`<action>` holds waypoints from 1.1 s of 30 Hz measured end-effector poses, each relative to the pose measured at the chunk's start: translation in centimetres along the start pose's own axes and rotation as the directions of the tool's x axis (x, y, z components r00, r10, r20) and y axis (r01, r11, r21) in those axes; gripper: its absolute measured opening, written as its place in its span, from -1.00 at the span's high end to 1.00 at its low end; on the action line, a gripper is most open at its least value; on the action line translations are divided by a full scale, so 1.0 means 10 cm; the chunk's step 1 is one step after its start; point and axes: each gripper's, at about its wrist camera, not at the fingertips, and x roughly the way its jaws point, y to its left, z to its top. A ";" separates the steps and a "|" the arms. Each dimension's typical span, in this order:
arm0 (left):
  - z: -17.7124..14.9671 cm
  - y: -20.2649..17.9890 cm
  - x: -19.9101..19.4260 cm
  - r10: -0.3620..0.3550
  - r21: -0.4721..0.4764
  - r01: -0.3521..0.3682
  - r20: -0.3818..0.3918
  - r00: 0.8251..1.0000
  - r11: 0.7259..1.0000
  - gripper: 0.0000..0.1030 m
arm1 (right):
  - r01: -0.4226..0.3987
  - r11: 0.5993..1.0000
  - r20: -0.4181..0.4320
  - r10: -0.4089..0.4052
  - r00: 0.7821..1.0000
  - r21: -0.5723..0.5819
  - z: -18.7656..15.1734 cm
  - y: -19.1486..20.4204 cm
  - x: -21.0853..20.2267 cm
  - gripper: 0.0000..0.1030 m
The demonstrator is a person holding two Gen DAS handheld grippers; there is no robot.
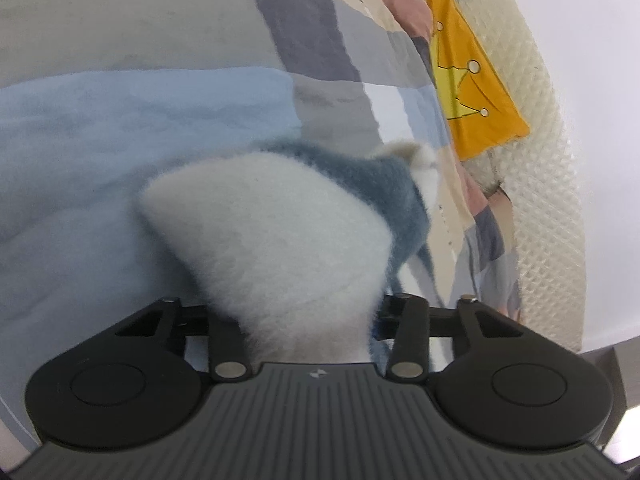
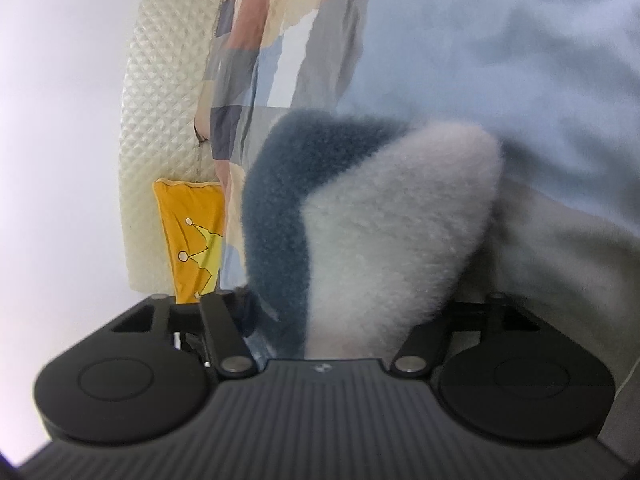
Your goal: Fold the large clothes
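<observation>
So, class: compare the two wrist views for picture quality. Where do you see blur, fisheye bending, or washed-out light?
Left wrist view: the fuzzy white-and-blue garment is soft at its far tip, the textured cream mattress edge bows with fisheye curve, and the wall is washed out. Right wrist view: the garment is blurrier, the yellow crown pillow stays fairly sharp, and light is even with faint shadows.

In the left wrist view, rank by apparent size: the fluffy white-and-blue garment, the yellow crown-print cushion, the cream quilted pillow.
1. Fluffy white-and-blue garment, though it sits right at the camera, which inflates it.
2. Cream quilted pillow and yellow crown-print cushion: the pillow seems somewhat larger, but fisheye stretching at the edge leaves that unsure.
</observation>
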 end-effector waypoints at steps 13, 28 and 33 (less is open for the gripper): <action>0.11 -0.71 -0.13 -0.077 0.092 0.082 -0.064 0.995 0.992 0.34 | -0.085 0.985 0.004 0.087 0.996 -0.148 0.37 0.58 -0.36 0.28; -0.01 -0.25 0.00 -0.059 0.026 0.062 -0.094 0.994 0.998 0.33 | 0.029 0.999 -0.073 -0.028 0.997 0.014 0.36 0.14 -0.25 -0.73; -0.05 -0.16 0.04 -0.068 0.011 0.069 -0.078 0.995 0.998 0.21 | 0.081 0.995 -0.077 -0.076 0.994 0.064 0.22 0.04 -0.09 -0.74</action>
